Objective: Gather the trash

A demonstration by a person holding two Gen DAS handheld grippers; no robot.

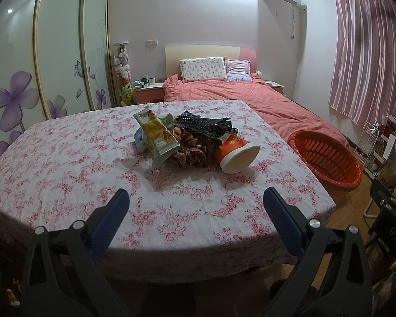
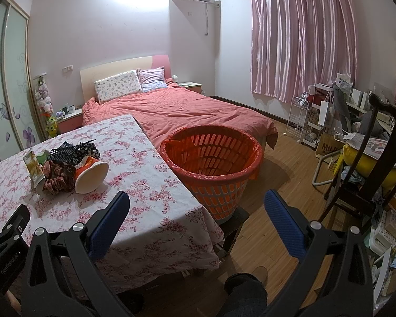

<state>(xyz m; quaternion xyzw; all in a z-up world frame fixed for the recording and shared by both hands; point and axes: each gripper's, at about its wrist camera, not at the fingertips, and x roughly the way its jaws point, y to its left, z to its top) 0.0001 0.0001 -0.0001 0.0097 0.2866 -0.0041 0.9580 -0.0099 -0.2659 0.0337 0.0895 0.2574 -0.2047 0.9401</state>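
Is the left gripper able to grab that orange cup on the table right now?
Probably yes: the left gripper is open, and only bare tablecloth lies between it and the tipped orange cup.

A home bedroom: a bed [image 2: 177,111] with a coral duvet and two pillows [image 2: 118,85] fills the middle, a nightstand [image 1: 148,91] just beside its head, pink curtains [image 2: 301,37] right of it, a flower-printed sliding wardrobe [image 1: 66,50] left.

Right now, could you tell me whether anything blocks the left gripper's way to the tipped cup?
Nothing visible does: only bare tablecloth lies between the open left gripper and the cup.
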